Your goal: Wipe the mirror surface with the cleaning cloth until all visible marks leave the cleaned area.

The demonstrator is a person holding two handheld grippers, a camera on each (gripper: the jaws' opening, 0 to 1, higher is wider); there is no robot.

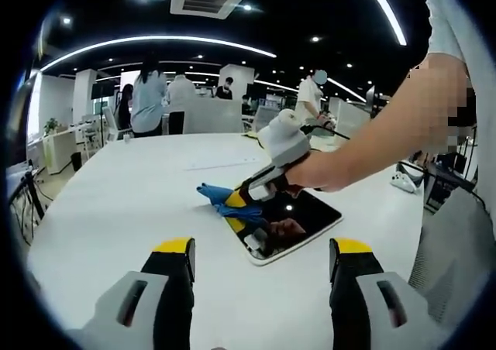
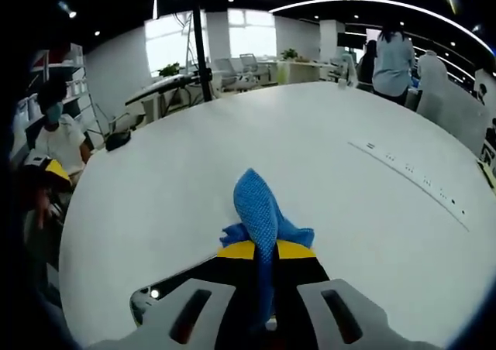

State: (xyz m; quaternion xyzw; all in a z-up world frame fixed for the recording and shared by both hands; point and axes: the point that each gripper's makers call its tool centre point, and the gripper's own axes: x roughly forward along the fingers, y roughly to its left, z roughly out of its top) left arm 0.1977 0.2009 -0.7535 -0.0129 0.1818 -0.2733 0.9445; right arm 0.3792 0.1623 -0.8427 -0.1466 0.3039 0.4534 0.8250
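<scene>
A flat dark mirror (image 1: 291, 224) with a white rim lies on the white table (image 1: 139, 203). The blue cleaning cloth (image 1: 226, 201) rests at the mirror's left corner, pinched in my right gripper (image 1: 249, 203), which a person's hand brings in from the right. In the right gripper view the yellow-tipped jaws are shut on the blue cloth (image 2: 260, 211), which sticks out ahead of my right gripper (image 2: 265, 251); the mirror's corner (image 2: 155, 297) shows at lower left. My left gripper (image 1: 262, 259) hovers open, short of the mirror's near edge, holding nothing.
The table's wide white top (image 2: 364, 211) stretches around the mirror. Several people (image 1: 147, 94) stand beyond the far side among desks. A seated person (image 2: 58, 145) is off the table's left edge. A cable strip (image 2: 411, 172) runs across the top.
</scene>
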